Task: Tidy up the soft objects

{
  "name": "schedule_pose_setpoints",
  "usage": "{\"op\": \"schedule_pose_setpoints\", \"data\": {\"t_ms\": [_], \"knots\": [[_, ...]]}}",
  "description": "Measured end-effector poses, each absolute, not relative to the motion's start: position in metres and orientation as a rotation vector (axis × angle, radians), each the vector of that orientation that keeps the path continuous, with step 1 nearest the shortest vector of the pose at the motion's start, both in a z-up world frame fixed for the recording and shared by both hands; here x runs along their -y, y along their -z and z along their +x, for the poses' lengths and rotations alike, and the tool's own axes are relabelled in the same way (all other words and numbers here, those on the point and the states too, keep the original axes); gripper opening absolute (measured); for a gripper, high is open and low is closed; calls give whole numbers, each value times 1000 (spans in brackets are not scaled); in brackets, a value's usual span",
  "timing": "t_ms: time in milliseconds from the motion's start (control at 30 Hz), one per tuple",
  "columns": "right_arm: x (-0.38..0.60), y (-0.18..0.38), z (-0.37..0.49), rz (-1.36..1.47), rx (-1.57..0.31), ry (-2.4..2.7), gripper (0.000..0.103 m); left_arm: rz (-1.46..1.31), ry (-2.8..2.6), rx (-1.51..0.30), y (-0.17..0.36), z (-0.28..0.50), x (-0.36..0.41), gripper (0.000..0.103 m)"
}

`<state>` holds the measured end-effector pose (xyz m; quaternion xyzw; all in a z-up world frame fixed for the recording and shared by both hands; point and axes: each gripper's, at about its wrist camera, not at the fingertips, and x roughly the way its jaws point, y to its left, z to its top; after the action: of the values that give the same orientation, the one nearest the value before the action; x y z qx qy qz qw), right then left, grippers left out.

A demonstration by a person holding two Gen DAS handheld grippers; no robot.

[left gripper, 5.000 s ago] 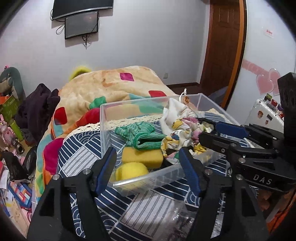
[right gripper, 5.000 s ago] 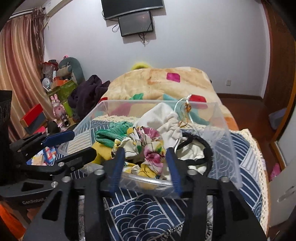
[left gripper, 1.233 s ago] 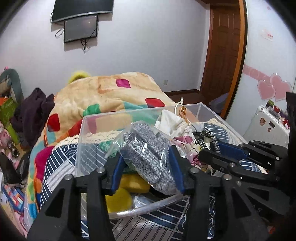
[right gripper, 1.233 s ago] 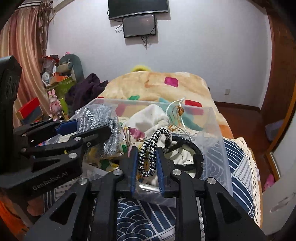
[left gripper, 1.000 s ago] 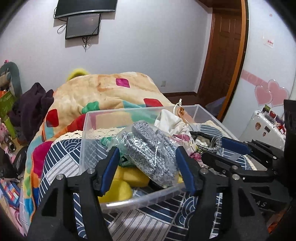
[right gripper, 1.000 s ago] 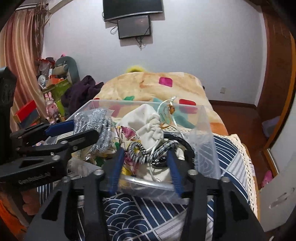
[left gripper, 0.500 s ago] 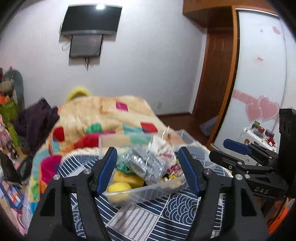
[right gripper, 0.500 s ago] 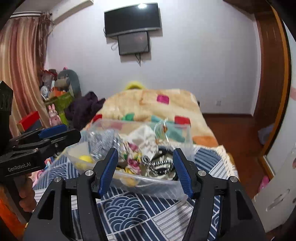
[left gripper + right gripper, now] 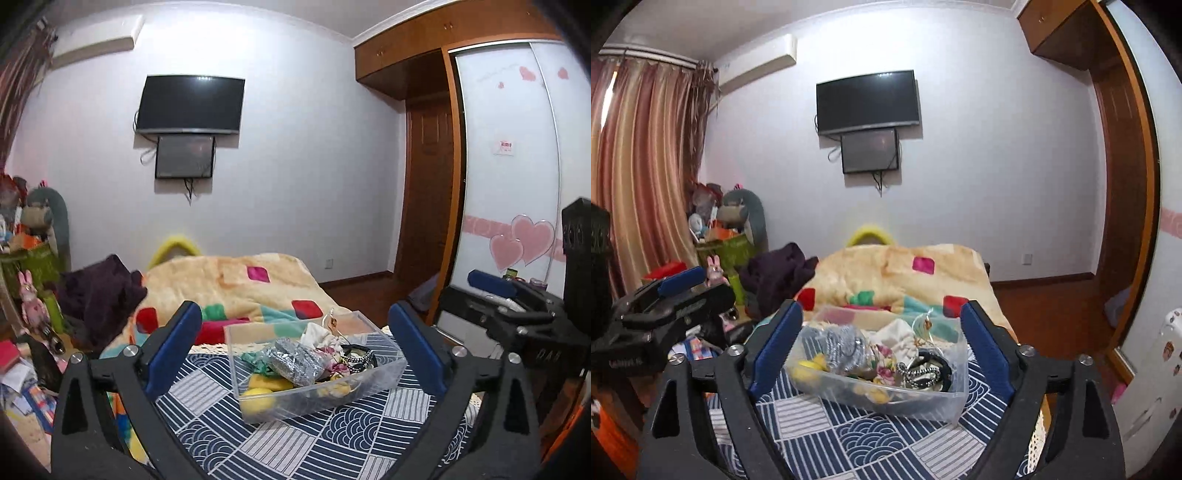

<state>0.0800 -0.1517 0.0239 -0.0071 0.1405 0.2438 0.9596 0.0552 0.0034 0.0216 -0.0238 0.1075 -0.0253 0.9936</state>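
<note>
both tongs up over the clear bin [image 9: 317,400] now, left tongs [image 9: 295,347] and right tongs [image 9: 882,341] spreading wider, nothing between them. the grey bagged bundle [image 9: 295,360] and striped band [image 9: 919,373] lie in the bin, below and beyond the tips.

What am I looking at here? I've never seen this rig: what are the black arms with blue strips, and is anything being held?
No robot: a person carries a handheld claw in each hand, each with a camera looking along its fingers. The left claw and right claw are both opening with nothing between their blue pads. Each view also shows the other claw at its edge. Ahead, on a blue patterned cloth, sits a clear plastic bin holding a bagged grey knit, yellow sponges, a striped hair tie and floral fabric.
</note>
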Motion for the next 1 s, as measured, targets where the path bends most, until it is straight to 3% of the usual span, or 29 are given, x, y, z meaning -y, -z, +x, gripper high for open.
{"op": "schedule_pose_setpoints", "data": {"t_ms": [133,1000], "knots": [[152,-28,70,-3,-248,-484,103,-44,52,-204,-23,44,-1,103],[160,-23,62,37,-225,-484,103,-36,43,-195,-20,39,1,103]]}}
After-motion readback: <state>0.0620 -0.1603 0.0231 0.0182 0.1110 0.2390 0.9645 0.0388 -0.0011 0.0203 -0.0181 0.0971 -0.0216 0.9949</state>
